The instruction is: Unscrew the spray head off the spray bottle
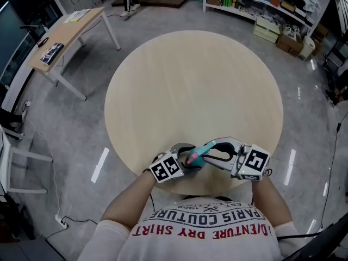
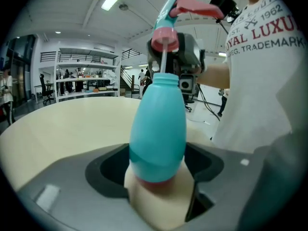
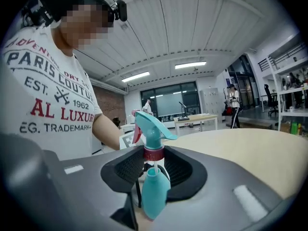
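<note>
A teal spray bottle [image 2: 159,129] stands tilted, its base clamped between the pads of my left gripper [image 2: 159,177], which is shut on it. The spray head [image 3: 149,126], teal with a red trigger and a red collar [image 3: 154,154], sits between the jaws of my right gripper [image 3: 154,163], which is shut on the collar. The collar is off the bottle's neck, and a white dip tube [image 2: 163,61] shows in the gap. In the head view both grippers, left [image 1: 187,159] and right [image 1: 209,150], meet over the table's near edge with the bottle [image 1: 196,159] between them.
The round pale wooden table [image 1: 190,80] holds nothing else. The person's torso in a printed T-shirt [image 1: 206,222] is right behind the grippers. A wooden desk [image 1: 65,34] stands at the far left, and shelves [image 1: 272,10] at the back right.
</note>
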The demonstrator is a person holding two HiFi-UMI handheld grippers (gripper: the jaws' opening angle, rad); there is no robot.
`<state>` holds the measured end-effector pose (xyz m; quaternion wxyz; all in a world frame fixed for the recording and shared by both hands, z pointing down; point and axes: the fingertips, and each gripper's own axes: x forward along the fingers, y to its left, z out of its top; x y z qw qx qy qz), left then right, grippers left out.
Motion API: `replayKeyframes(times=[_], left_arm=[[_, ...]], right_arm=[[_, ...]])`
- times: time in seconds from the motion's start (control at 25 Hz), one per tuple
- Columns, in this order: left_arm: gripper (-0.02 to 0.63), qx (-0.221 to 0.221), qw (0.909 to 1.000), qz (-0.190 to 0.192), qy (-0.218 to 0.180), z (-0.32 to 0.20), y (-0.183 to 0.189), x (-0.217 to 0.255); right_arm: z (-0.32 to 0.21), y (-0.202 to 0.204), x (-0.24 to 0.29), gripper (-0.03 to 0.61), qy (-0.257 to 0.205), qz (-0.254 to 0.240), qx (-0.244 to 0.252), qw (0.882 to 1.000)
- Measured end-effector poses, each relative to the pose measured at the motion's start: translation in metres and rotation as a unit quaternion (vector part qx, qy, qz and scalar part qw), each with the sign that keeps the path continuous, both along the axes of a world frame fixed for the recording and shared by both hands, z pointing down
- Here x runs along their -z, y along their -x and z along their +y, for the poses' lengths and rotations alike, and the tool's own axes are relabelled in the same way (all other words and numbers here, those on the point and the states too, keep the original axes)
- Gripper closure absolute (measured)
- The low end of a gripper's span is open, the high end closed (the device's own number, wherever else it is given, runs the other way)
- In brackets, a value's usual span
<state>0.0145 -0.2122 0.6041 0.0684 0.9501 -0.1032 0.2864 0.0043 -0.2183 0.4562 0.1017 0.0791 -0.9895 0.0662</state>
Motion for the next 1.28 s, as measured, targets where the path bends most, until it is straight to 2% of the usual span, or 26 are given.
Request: replayKeyframes(times=[0.36,0.48,0.56,0.64,0.76,0.84,0.92,1.08,1.28], left_arm=[[0.261,0.035,0.9994,0.005,0.001,-0.001,0.006,0.0],[0.26,0.04,0.9992,0.006,-0.001,-0.002,0.006,0.001],[0.261,0.045,0.999,0.008,-0.002,-0.002,0.006,0.003],[0.261,0.048,0.9988,0.009,-0.003,-0.001,0.003,0.004],[0.26,0.051,0.9985,0.016,-0.004,-0.001,0.002,0.007],[0.261,0.052,0.9984,0.021,-0.005,-0.001,0.004,0.007],[0.261,0.051,0.9984,0.023,-0.005,-0.002,0.004,0.007],[0.261,0.051,0.9984,0.026,-0.003,-0.001,0.006,0.004],[0.261,0.055,0.9976,0.041,-0.014,-0.005,0.005,0.007]], right_arm=[[-0.012,-0.037,0.104,0.448,0.024,-0.079,-0.051,0.995],[-0.028,-0.058,0.112,0.448,0.059,-0.084,-0.087,0.991],[-0.044,-0.069,0.087,0.448,0.103,-0.057,-0.118,0.986],[-0.056,-0.076,0.036,0.448,0.151,-0.001,-0.151,0.977],[-0.071,-0.079,-0.047,0.446,0.221,0.076,-0.202,0.951],[-0.077,-0.079,-0.087,0.446,0.261,0.093,-0.234,0.932],[-0.082,-0.077,-0.115,0.446,0.288,0.099,-0.258,0.917],[-0.086,-0.071,-0.149,0.446,0.281,0.147,-0.282,0.905],[-0.095,-0.07,-0.167,0.446,0.266,0.176,-0.322,0.892]])
